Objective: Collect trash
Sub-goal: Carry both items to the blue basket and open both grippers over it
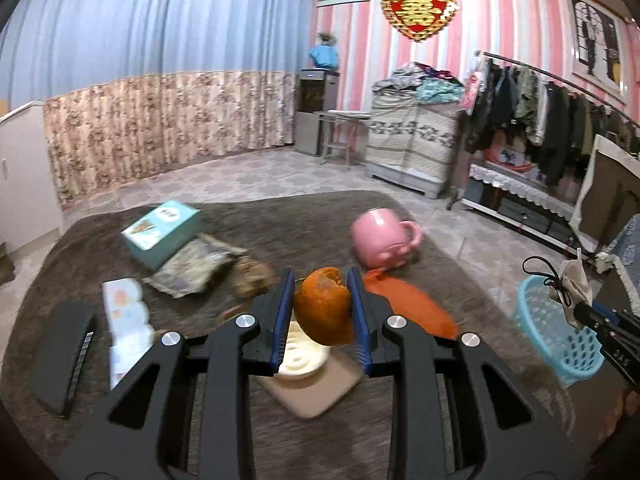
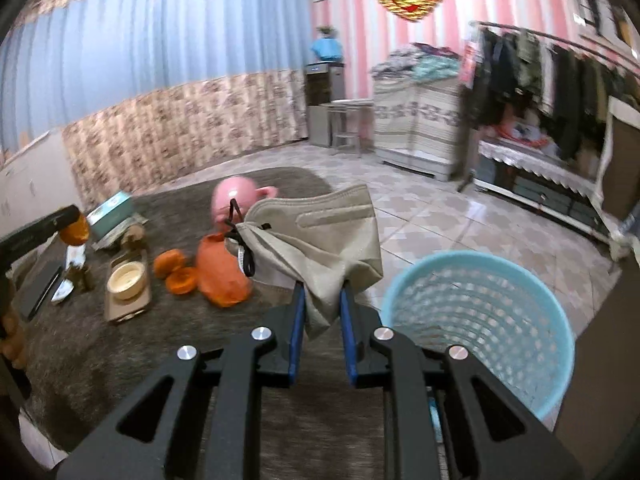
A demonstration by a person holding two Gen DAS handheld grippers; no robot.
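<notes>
Right claw (image 2: 322, 312) pinches a beige face mask (image 2: 316, 236), blue basket (image 2: 480, 312) just to its right, nearer this hand. Left claw (image 1: 322, 304) grips orange peel (image 1: 322, 306) over the worktop (image 1: 280, 224).

Left wrist view: looks forward-down along own fingers (image 1: 280, 312), close over brown table (image 1: 280, 220); basket (image 1: 556, 340) far right of fingers. Right wrist view: same heading, nearer basket (image 2: 480, 312), just right of fingers (image 2: 298, 320). Shared: table, mug (image 1: 378, 238) (image 2: 236, 196), basket, striped wall.
</notes>
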